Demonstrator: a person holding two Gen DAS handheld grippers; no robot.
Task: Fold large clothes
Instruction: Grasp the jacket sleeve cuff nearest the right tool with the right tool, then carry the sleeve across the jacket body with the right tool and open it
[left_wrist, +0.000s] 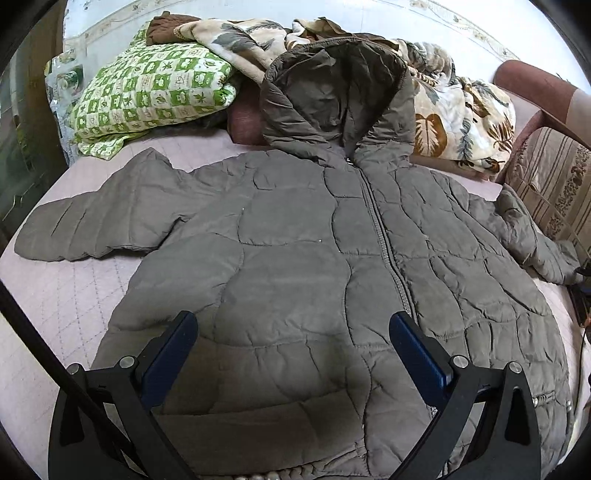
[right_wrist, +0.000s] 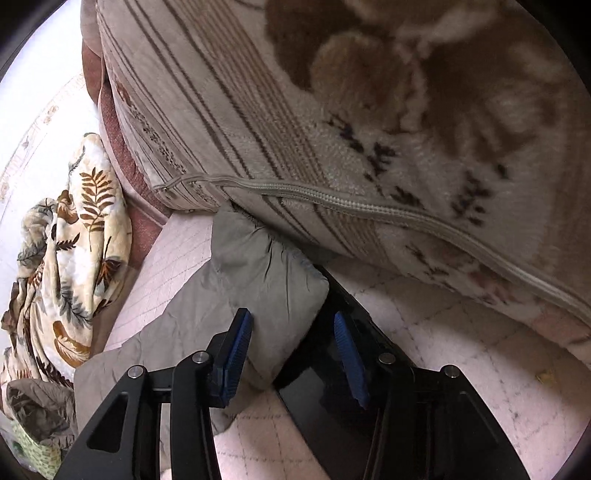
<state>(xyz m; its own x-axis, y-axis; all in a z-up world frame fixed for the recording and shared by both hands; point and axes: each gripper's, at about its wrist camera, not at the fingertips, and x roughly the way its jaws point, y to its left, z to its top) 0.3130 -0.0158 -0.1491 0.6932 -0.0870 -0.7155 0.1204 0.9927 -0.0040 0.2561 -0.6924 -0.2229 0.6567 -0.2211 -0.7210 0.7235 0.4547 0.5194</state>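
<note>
Jacket (left_wrist: 295, 251) lies zipped, front-up on bed (left_wrist: 55, 295) for folding | your left gripper (left_wrist: 293, 332) fingers apart over hem | right gripper (right_wrist: 291, 339) fingers half-apart, straddling sleeve cuff (right_wrist: 266, 273) at bed's edge, not pressing it.

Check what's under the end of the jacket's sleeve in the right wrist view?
The sleeve cuff lies partly on the pink quilted bedspread and partly over a glossy black object. How far that object extends underneath is hidden.

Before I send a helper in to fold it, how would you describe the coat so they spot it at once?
Find the pink quilted bed cover; the padded coat lies flat across it, front up, sleeves spread to either side. Its hood rests against the heaped leaf-print blanket. Unlike the patterned bedding around it, it is plain grey-brown, puffy and zipped down the middle.
</note>
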